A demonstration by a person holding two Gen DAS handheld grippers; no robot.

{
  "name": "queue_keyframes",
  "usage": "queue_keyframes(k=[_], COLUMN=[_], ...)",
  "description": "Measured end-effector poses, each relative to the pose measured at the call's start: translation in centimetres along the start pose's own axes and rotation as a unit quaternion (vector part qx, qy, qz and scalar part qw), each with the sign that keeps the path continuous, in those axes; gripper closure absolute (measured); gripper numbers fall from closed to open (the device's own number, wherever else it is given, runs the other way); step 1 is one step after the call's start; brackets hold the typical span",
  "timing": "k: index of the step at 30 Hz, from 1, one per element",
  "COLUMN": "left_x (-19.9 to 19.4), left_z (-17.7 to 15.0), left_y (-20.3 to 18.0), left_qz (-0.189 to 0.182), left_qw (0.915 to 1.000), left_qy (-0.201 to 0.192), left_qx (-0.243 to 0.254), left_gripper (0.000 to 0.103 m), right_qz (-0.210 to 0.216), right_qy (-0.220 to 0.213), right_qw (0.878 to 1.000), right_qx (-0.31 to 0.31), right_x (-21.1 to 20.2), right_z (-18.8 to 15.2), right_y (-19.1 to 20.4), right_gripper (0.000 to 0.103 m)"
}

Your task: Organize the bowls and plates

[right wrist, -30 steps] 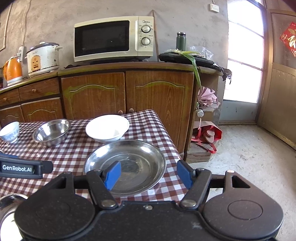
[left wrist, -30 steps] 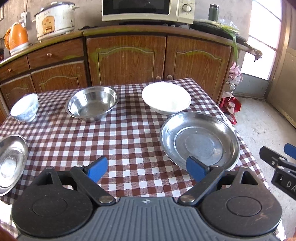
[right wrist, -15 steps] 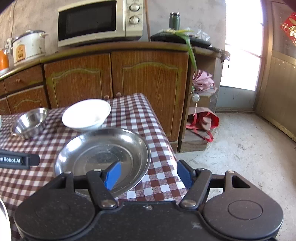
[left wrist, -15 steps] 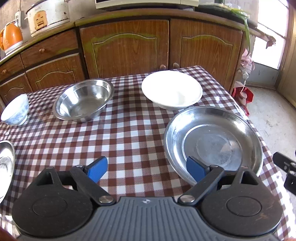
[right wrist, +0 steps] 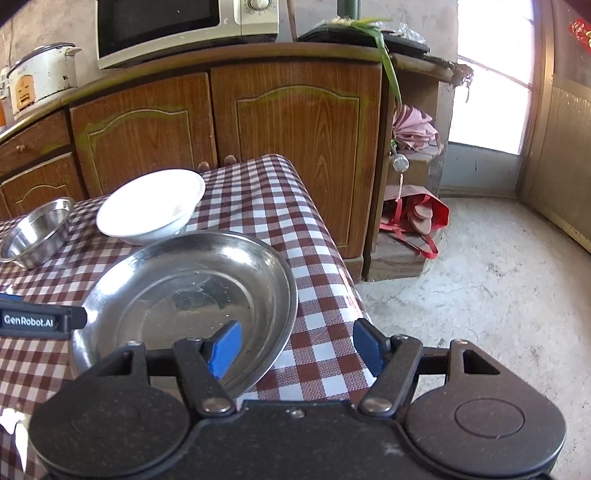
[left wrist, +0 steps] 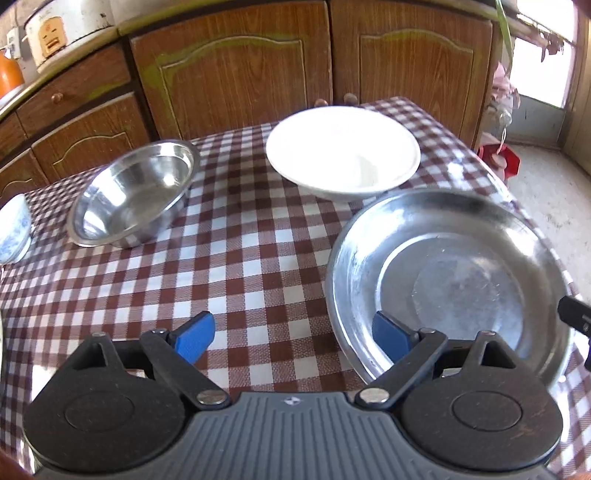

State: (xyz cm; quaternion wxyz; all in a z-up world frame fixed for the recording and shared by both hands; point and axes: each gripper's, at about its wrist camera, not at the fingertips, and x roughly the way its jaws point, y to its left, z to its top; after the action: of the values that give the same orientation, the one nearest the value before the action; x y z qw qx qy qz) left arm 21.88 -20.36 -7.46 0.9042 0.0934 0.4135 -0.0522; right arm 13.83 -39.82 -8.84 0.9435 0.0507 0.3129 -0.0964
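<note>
A wide steel plate (left wrist: 461, 280) (right wrist: 192, 291) lies near the checked table's right edge. Behind it sits a white bowl (left wrist: 343, 155) (right wrist: 151, 201), and to the left a steel bowl (left wrist: 135, 192) (right wrist: 37, 230). A blue-patterned small bowl (left wrist: 13, 229) shows at the left edge. My left gripper (left wrist: 293, 338) is open above the cloth, its right finger over the plate's near-left rim. My right gripper (right wrist: 297, 347) is open, straddling the plate's near-right rim without touching it. Nothing is held in either one.
The table (right wrist: 314, 236) ends just right of the plate, with concrete floor (right wrist: 480, 295) beyond. Wooden cabinets (left wrist: 236, 70) stand behind the table, carrying a rice cooker (right wrist: 40, 81) and a microwave (right wrist: 184, 29). A red bag (right wrist: 413, 218) lies by the cabinet.
Both grippers came forward and lower toward the steel plate, which now looms larger in both views. Their jaws stayed open. The dishes have not moved.
</note>
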Motion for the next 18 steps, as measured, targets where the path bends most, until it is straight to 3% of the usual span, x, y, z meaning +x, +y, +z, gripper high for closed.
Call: queue_keyframes(k=[14,18], left_x=[3.1,3.4], left_z=[0.8,1.1], left_y=[-0.1,0.0], left_qz=[-0.011,-0.024], left_qw=[0.9999,0.9996], left_qy=[-0.001,-0.007], left_qx=[-0.004,-0.010], left_gripper=[0.008,0.017], right_qz=[0.003,0.009], right_qy=[0.019,0.019], right_qw=[1.000,1.000], right_qx=[-0.004,0.001], right_x=[3.6,4.1], right_z=[-0.2,-0.3], right_y=[0.5,0.6], right_gripper=[0.024,0.028])
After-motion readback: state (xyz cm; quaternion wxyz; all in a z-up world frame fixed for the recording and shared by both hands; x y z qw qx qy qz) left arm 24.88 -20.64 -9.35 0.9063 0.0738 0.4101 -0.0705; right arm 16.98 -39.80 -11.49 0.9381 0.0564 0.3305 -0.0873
